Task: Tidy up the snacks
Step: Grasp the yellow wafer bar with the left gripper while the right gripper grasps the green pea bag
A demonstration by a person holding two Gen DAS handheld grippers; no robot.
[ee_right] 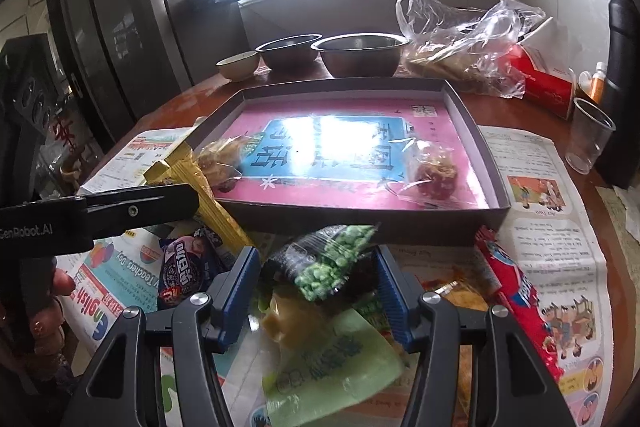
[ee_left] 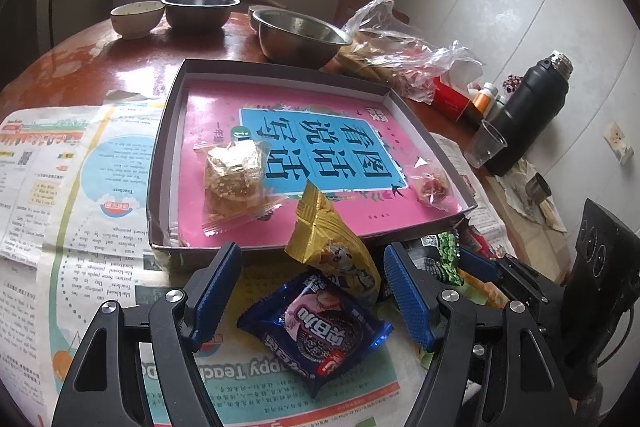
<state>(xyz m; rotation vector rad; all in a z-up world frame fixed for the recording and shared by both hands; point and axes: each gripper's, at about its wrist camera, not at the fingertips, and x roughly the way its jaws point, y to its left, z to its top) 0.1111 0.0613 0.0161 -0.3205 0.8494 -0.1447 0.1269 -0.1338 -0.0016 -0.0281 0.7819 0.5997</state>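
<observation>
On the newspaper (ee_left: pixel 72 259), the left gripper (ee_left: pixel 312 267) stands with its fingers wide apart around a blue cookie packet (ee_left: pixel 316 327) and a golden snack packet (ee_left: pixel 332 247), gripping neither. To the right, the right gripper (ee_right: pixel 316 267) has a green pea packet (ee_right: pixel 328 263) between half-open fingers; whether the pads press it I cannot tell. Behind them, the shallow box (ee_right: pixel 472 131) holds two wrapped sweets.

A shallow grey cardboard box (ee_left: pixel 168 131) is lined with a pink sheet bearing a blue panel of black characters (ee_left: pixel 320 143). The crinkled foil snack packet (ee_left: pixel 320 219) is gold; the glossy cookie wrapper (ee_left: pixel 316 331) dark blue, perhaps with pink. The clear bag of peas (ee_right: pixel 336 259) shows green.
</observation>
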